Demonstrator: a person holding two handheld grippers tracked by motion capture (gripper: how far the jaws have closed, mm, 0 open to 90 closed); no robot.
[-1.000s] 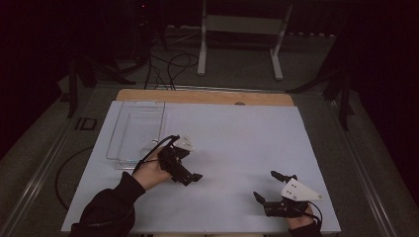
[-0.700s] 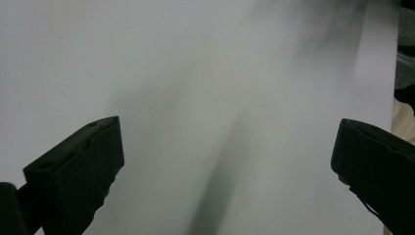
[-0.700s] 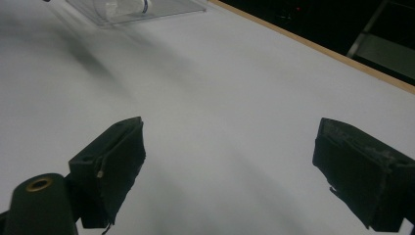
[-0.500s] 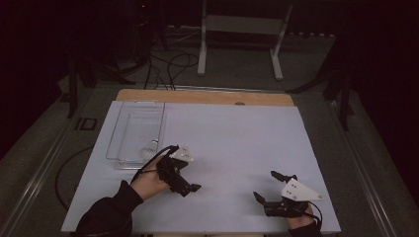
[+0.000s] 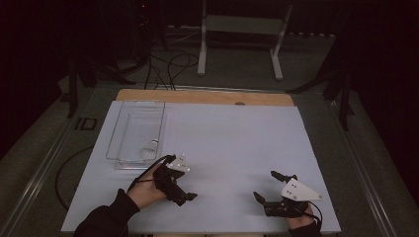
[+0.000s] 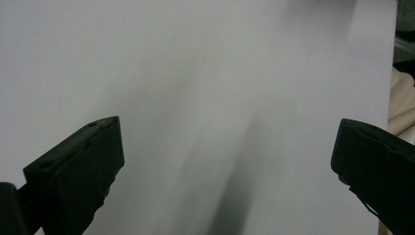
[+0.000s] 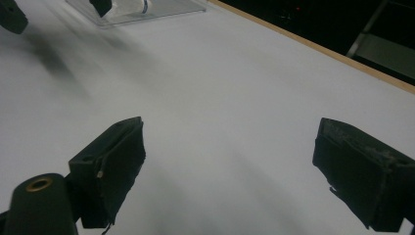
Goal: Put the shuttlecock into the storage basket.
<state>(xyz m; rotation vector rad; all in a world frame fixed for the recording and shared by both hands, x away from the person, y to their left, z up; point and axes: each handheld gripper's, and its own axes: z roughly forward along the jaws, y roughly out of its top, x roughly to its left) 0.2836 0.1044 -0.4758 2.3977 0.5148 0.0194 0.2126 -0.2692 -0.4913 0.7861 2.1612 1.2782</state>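
Two claws sit low over the near half of the bench point(image 5: 232, 148), which carries a smooth, matte white sheet with a bare wooden strip along its far edge. Left claw point(image 5: 180, 190): held in the person's left hand point(image 5: 146, 190), near the front left of the sheet, just in front of the tray point(image 5: 116, 140). In the left gripper view its two black, blocky jaws stand wide apart with nothing between them, over plain white surface point(image 6: 195, 98). Right claw point(image 5: 272, 190): held near the front right corner, well apart from the left one, with a grey three-cornered plate point(image 5: 299, 190) on top. In the right gripper view its jaws are likewise spread wide and hold nothing; the pad faces look rough and worn. Tray: clear plastic, rectangular, shallow, with rounded corners, lying at the left side of the sheet. A small whitish rounded object point(image 5: 150, 148) lies inside it near the near right corner; its exact form cannot be told. The right gripper view shows the tray's corner point(image 7: 161, 10) at the top left, with the wooden edge point(image 7: 313, 46) running diagonally beyond
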